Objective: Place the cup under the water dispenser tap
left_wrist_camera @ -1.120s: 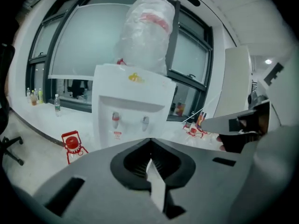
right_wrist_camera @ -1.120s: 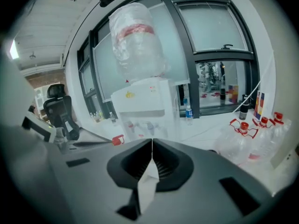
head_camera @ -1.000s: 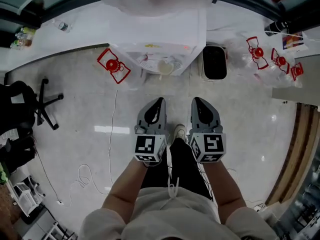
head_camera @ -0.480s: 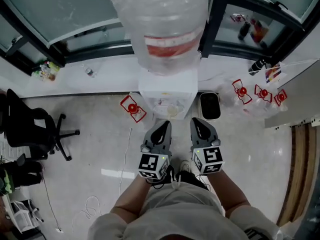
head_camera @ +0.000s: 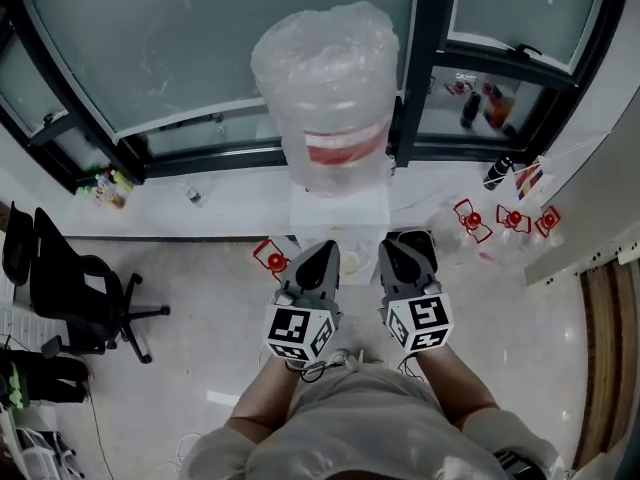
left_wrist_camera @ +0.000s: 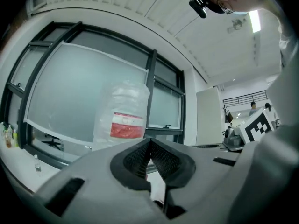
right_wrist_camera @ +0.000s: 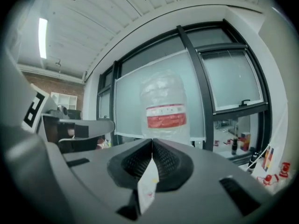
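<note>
The water dispenser (head_camera: 340,211) is a white cabinet against the window with a big clear bottle (head_camera: 328,88) on top. That bottle with its red label also stands ahead in the left gripper view (left_wrist_camera: 122,113) and the right gripper view (right_wrist_camera: 164,111). My left gripper (head_camera: 322,252) and right gripper (head_camera: 403,240) are held side by side, level, just in front of the dispenser's face. Both are shut with nothing between the jaws (left_wrist_camera: 150,141) (right_wrist_camera: 152,141). No cup or tap shows; the grippers cover the dispenser's front.
A black office chair (head_camera: 70,288) stands at the left. Red-capped items lie on the floor beside the dispenser (head_camera: 270,259) and at the right (head_camera: 512,218). Small bottles sit on the window ledge (head_camera: 480,108). Dark window frames run behind the dispenser.
Both grippers have risen from over the floor to the height of the dispenser's front. The head view has tilted up, bringing the whole bottle and windows into view.
</note>
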Demonstrator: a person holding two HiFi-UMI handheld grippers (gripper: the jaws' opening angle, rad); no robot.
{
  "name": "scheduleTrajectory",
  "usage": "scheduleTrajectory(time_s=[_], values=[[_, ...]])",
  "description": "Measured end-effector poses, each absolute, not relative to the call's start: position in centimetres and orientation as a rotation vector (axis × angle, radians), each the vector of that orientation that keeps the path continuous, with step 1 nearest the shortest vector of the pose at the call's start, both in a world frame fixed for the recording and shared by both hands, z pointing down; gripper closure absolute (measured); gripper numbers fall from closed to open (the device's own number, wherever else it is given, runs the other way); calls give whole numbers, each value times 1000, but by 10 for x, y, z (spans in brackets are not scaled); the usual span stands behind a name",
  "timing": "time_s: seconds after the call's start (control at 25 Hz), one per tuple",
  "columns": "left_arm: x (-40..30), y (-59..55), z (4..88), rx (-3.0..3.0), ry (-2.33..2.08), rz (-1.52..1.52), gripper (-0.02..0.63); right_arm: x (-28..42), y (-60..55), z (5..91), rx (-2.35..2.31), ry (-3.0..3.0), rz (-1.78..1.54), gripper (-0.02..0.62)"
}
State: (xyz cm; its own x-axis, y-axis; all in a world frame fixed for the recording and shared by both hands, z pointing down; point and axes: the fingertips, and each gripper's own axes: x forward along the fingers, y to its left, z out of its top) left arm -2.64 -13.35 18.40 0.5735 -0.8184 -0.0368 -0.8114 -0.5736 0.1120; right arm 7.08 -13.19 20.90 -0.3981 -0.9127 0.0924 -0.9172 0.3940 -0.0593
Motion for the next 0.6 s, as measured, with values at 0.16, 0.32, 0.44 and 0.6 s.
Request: scheduleTrajectory(time_s=[0.16, 0.32, 0.44, 0.6], values=[[-26, -131, 151, 2752, -1370, -197, 588, 71, -131, 183, 1716, -2616, 80, 568], [-32, -133, 136, 2766, -1424, -228, 588, 64, -132, 171, 1695, -2646, 36, 568], [-34, -132, 137, 2759, -1433, -229, 588, 61, -129, 168, 1685, -2643, 7, 568], [-36, -132, 141, 2745, -1441, -218, 588, 57, -128, 171, 1663, -2633, -5, 568]])
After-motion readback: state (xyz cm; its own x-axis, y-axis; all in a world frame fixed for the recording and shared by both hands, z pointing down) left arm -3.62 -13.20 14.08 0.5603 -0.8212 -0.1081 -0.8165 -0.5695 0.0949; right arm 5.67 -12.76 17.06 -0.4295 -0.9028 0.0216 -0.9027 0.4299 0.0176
